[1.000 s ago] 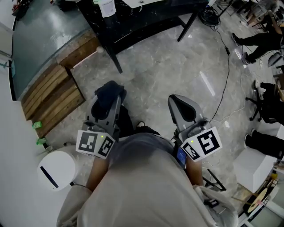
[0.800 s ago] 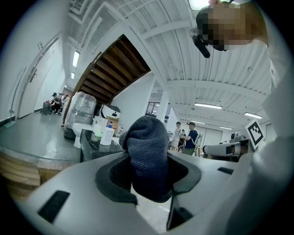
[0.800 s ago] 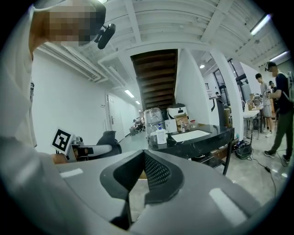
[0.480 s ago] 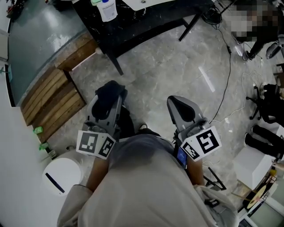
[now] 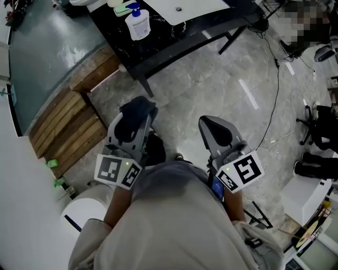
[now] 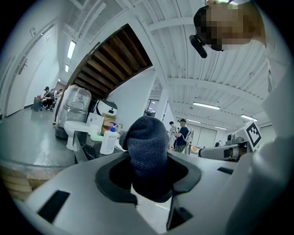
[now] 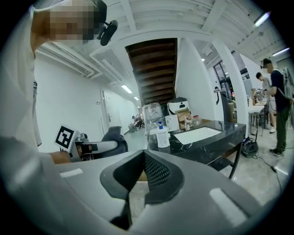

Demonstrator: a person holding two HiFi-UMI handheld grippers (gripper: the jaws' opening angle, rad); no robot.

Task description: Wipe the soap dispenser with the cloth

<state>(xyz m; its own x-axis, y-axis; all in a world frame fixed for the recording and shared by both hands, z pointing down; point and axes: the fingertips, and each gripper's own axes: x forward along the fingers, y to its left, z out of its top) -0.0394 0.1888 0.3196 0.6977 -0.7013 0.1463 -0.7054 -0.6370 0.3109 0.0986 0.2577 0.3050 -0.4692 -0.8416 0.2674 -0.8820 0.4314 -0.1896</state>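
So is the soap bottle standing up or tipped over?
Standing up. The soap bottle sits upright on the black counter, with its blue pump on top, beside the white sink.

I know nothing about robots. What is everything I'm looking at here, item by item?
soap dispenser: one, white with blue pump, on the counter.
counter: one, black, top of head view.
sink: one, white, set in the counter.
cloth: one, dark blue-grey, in the left gripper.
wooden platform: one, brown, floor at left.
round unit: one, white, floor at lower left.
cable: one, black, across the grey floor at right.
left gripper: one, grey, shut on the cloth.
right gripper: one, grey, shut, nothing between its jaws.
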